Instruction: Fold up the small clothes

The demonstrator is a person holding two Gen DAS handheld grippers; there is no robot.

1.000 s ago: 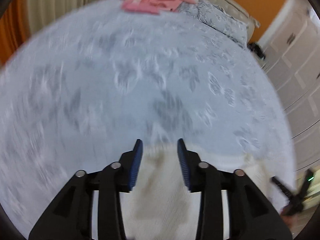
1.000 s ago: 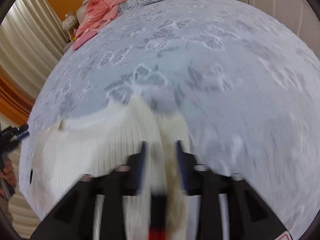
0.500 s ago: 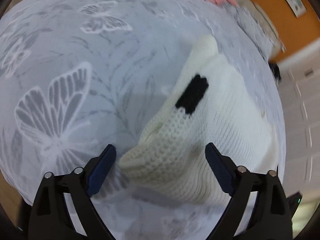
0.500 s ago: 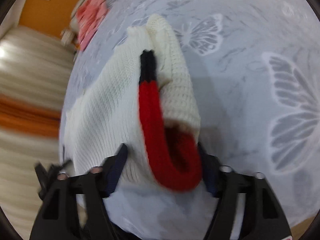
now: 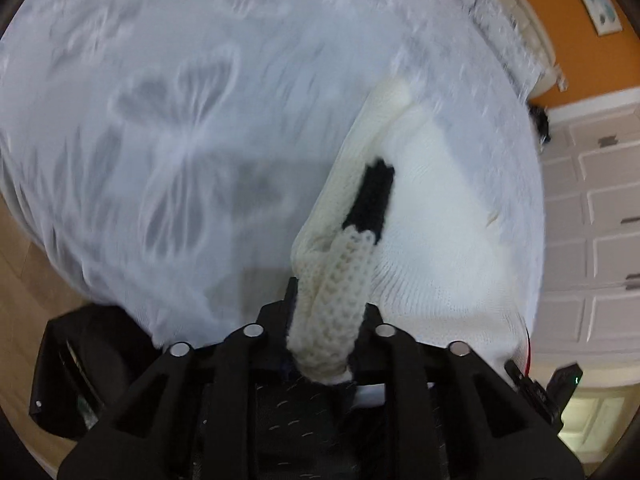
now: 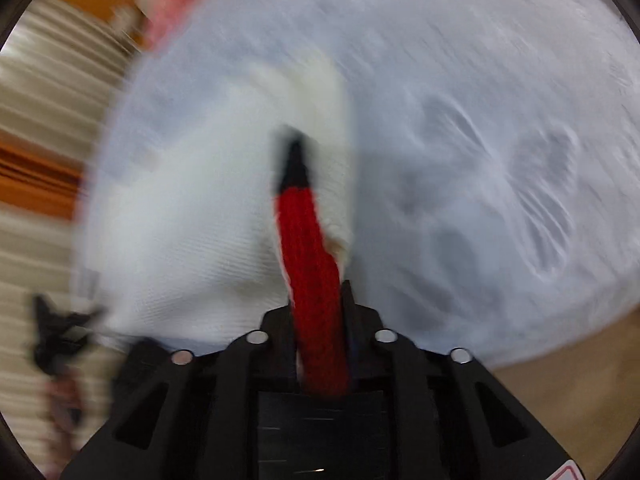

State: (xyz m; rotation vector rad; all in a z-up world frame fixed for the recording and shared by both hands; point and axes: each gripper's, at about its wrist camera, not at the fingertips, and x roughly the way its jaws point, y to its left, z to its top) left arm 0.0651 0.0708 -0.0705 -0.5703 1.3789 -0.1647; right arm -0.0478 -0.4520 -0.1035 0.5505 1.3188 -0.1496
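Observation:
A small cream knitted sweater [image 5: 436, 220] lies near the foot of a bed. My left gripper [image 5: 326, 308] is shut on its cream ribbed edge [image 5: 334, 280], next to a black knit patch [image 5: 372, 196]. My right gripper [image 6: 318, 312] is shut on the sweater's red ribbed edge [image 6: 308, 240], which ends in a black tip [image 6: 294, 164]. The sweater body [image 6: 192, 216] spreads to the left in the right wrist view. Both edges are raised off the bedspread. The right wrist view is blurred by motion.
The bed carries a pale blue-grey butterfly bedspread [image 5: 180, 128] [image 6: 500, 120]. Pink clothes [image 6: 176, 4] lie at the far end by the pillows. A black bag [image 5: 88, 372] sits on the wooden floor. White cabinet doors [image 5: 592, 220] stand at the right.
Both grippers were open around the sweater's edges half a second ago. Now both have shut on them and pulled back and up toward the foot of the bed.

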